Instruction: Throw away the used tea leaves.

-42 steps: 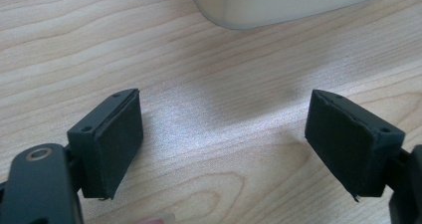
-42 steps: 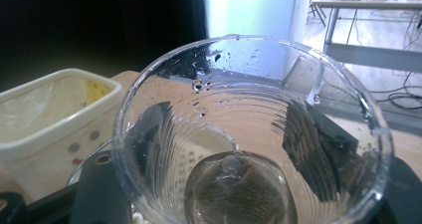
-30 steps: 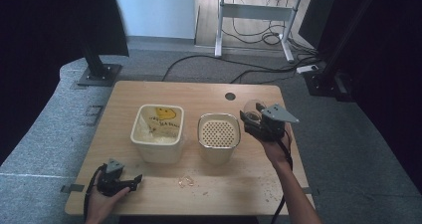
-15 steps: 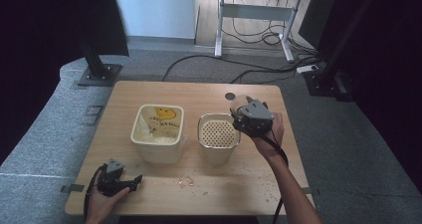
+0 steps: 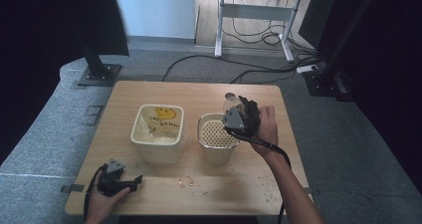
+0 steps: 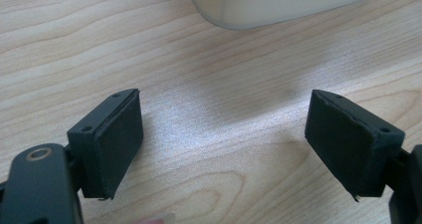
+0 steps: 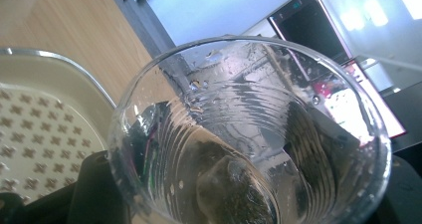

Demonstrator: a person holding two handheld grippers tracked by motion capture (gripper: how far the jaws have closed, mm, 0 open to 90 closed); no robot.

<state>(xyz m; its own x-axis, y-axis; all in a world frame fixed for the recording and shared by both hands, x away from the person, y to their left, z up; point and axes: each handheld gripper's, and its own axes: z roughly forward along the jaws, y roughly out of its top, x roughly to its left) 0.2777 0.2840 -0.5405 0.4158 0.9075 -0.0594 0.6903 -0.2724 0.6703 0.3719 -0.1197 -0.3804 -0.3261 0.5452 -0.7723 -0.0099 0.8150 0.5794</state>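
My right gripper (image 5: 238, 115) is shut on a clear plastic cup (image 7: 249, 134), held tilted over the right rim of a cream container with a perforated strainer top (image 5: 217, 134). In the right gripper view the strainer top (image 7: 40, 129) lies at the left behind the cup, and droplets cling inside the cup. A second cream container (image 5: 144, 143) with a yellow smiley face stands left of it. My left gripper (image 5: 130, 181) rests open at the table's front left. In the left gripper view its jaws (image 6: 224, 139) stand wide apart over bare wood, short of that container (image 6: 278, 2).
The wooden table (image 5: 164, 92) carries small scattered grains (image 5: 186, 180) near the front middle and more at the front right (image 5: 268, 189). Cables and a desk frame (image 5: 254, 22) lie on the floor beyond the table. A black stand base (image 5: 97, 74) sits at the back left.
My right gripper has moved left with the cup, from beside the strainer container to over its right rim, and the cup is tipped more. The left gripper has stayed put.
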